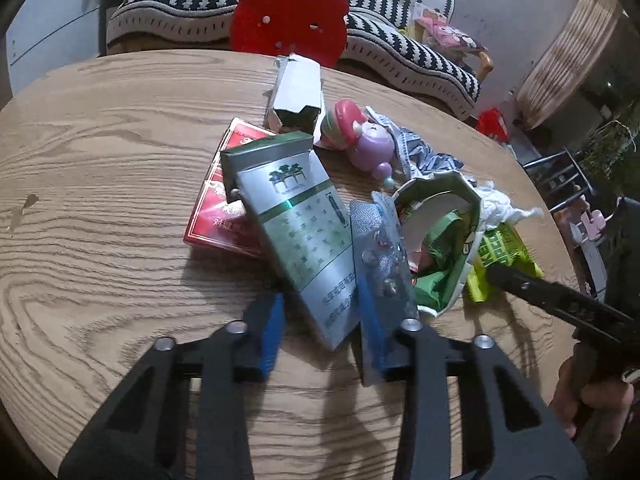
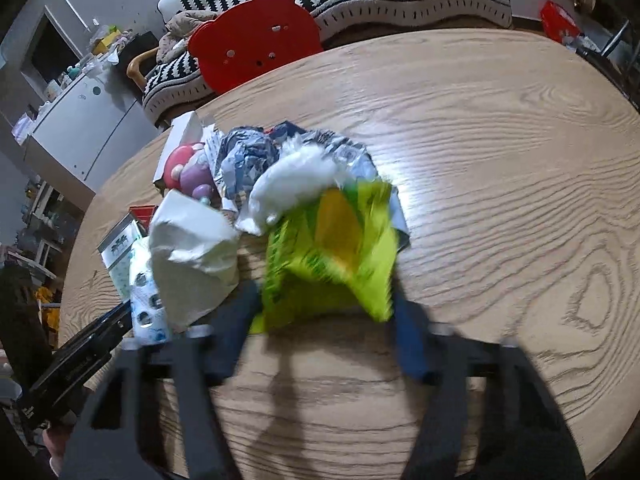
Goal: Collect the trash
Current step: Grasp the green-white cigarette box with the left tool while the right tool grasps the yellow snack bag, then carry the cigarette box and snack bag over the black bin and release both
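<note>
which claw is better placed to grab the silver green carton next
Left. The left claw is open with the silver-green carton already between its fingers. The right claw is over at the lime-green wrapper.

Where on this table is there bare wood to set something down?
Bare wood lies left of the red pack, out to the table edge, and right of the green wrapper in the right wrist view. The middle is crowded: silver carton, pink toy, crumpled paper.

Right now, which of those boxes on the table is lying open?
The white box at the far edge; its dark open end faces us, while the silver-green box and red box look closed.
</note>
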{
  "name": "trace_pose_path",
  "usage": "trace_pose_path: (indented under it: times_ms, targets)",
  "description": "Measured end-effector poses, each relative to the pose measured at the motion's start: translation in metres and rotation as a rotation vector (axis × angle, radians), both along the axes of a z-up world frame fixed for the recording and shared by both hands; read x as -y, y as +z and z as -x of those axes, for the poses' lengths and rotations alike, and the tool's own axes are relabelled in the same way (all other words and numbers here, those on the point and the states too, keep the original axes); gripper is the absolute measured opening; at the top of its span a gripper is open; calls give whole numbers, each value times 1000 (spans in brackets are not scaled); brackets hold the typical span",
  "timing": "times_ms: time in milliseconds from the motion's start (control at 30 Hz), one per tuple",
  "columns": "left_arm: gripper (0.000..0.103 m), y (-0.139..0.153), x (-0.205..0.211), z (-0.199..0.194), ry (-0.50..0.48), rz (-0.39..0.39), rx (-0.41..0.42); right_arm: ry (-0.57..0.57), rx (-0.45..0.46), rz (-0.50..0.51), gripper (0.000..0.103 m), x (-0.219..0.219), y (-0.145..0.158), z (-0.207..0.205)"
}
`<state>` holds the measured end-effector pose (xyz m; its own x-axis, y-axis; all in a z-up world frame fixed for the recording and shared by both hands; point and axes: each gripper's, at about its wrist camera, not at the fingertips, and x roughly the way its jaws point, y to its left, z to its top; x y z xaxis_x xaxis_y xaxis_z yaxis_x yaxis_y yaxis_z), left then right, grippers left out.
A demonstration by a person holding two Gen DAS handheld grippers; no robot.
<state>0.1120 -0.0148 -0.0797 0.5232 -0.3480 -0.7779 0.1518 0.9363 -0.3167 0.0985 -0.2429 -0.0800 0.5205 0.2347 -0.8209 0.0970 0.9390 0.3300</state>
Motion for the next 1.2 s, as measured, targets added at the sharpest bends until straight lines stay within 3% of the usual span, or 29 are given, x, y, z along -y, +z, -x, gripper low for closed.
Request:
trace_pose_path:
  times_ms: [67, 233, 633, 800, 1200]
  targets:
    - [17, 4, 0, 3, -4, -3, 11, 4, 8, 9, 46, -2, 2, 2]
    - [10, 16, -1, 17, -15, -9, 22, 7, 65, 60, 39, -4, 20, 17]
    - [10, 59, -3, 54, -24, -84, 159, 29, 172, 107, 37, 7, 60, 66]
    - [10, 64, 5, 57, -40, -94, 164, 17, 178, 128, 37, 19, 64, 82]
    - [10, 75, 67, 73, -156, -108, 204, -68, 204, 171, 37, 74, 78, 125]
